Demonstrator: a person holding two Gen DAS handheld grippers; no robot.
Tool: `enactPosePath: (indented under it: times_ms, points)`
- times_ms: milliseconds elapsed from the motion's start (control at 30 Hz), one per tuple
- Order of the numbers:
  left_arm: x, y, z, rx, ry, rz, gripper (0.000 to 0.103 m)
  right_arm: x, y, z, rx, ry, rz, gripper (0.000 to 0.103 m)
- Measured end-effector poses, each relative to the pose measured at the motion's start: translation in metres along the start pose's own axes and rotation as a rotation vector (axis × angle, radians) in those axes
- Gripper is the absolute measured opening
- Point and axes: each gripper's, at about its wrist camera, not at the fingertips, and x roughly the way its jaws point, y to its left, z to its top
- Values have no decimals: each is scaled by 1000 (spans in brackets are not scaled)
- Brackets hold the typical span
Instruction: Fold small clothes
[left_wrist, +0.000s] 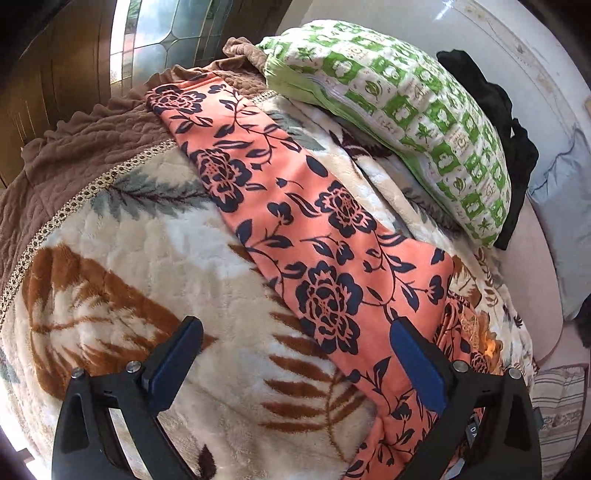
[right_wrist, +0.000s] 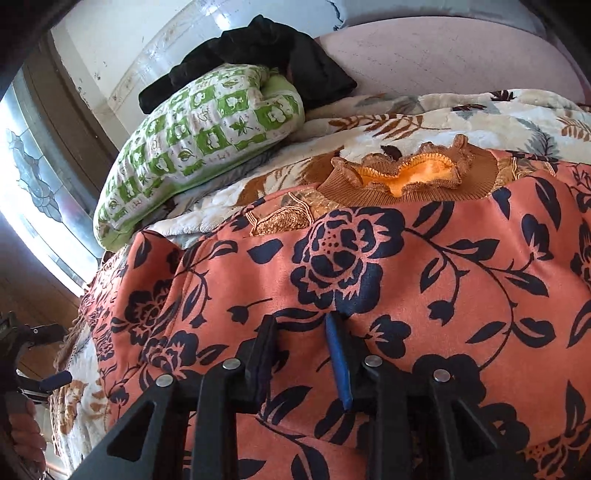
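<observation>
The right gripper (right_wrist: 301, 325) pinches a fold of the garment (left_wrist: 295, 236), which lies on the blanket (left_wrist: 129, 258). The left gripper (left_wrist: 295, 343) hovers open over the sleeve, whose long axis runs away toward the pillow (left_wrist: 406, 110).

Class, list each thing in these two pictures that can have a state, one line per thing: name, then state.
Left gripper: open, holding nothing, over the blanket and sleeve.
Right gripper: fingers close together, at the floral top's fabric; grip unclear.
Floral top: spread on the bed, one sleeve stretched out flat.
Pillow: lying on the blanket.
Black cloth: crumpled behind the pillow.
</observation>
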Motion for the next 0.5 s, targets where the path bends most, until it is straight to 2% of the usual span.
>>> enactPosePath:
  times_ms: [100,233,267,367,433,467,500]
  points:
    - [-8,22,21,-29,-32,36,101,-2,3,-2,-17,-14,-12,33]
    - [-9,57,72,-70,-31,72,101,-4,-8,-3,44,-27,62,33]
    - [-7,66,84,-81,-19,67,101,-5,-10,-2,50,-29,71,33]
    - [12,86,111,-131,65,-18,101,-5,-10,-2,53,-32,79,32]
    - [26,97,116,-183,112,-52,87,-5,-12,-2,64,-34,93,32]
    - [33,101,118,-203,133,-84,73,-6,-14,-3,69,-36,100,32]
    - [39,105,120,-222,148,-104,66,-6,-15,-3,73,-37,105,32]
